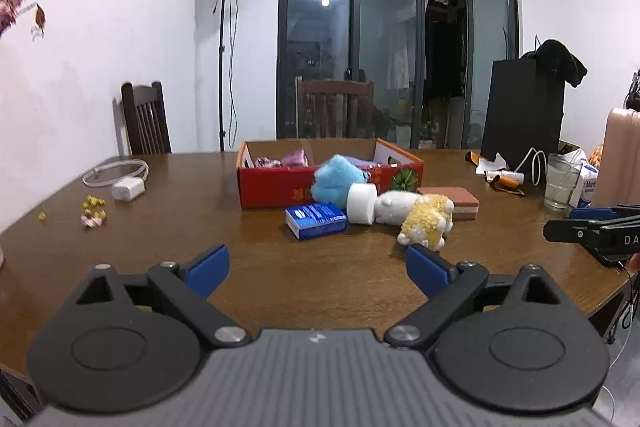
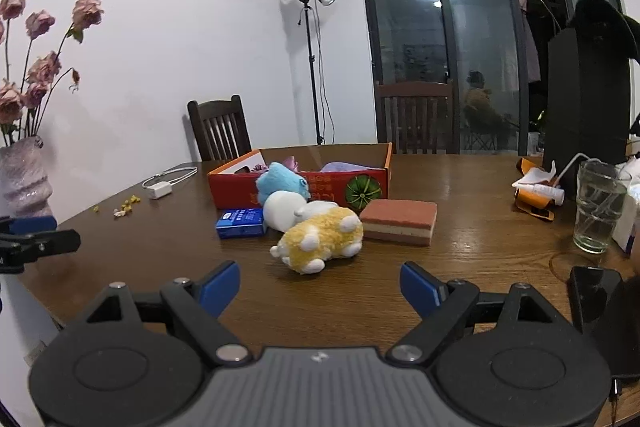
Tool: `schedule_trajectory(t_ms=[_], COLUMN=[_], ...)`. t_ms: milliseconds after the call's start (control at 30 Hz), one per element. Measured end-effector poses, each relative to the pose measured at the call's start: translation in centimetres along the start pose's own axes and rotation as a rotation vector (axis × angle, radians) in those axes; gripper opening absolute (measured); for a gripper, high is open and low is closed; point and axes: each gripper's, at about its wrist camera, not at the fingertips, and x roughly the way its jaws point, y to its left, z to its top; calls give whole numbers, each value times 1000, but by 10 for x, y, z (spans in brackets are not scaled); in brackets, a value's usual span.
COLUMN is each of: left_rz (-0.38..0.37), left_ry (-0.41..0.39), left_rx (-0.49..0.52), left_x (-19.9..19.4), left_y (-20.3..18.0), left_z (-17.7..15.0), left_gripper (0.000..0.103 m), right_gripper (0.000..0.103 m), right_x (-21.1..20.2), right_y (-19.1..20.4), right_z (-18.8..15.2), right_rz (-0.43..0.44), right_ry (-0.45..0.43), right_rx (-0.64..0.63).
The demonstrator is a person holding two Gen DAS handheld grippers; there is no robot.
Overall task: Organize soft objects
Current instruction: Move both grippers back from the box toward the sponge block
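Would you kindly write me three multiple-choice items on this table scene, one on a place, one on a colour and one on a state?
1. Where does the layered sponge block lie?
A. inside the red box
B. on the table, in front of the box's right end
C. on a chair

2. What colour is the plush leaning against the red box?
A. light blue
B. black
C. orange

3. How do the two claws stand?
A. both shut on toys
B. left shut, right open
C. both open and empty

Answers:
1 B: it rests on the wood beside the yellow plush.
2 A: its fur is light blue against the red wall.
3 C: the left claw and the right claw each show spread blue pads with only table between them.
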Motion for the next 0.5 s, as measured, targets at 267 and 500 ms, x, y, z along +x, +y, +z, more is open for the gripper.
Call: schedule_trajectory(t_ms=[267, 500], left_rz=[-40, -54], left_ry=[92, 131], left_rx=[-16, -11], left_x=[52, 103], left_y=[-10, -22], left_z=[-2, 19], left_gripper=[97, 97], right_gripper=[86, 86], right_x=[37, 80], right_y=[-15, -46], right_z=[-3, 15], right_rz=[-22, -59], right_ry=[43, 71], right_rx=[50, 99])
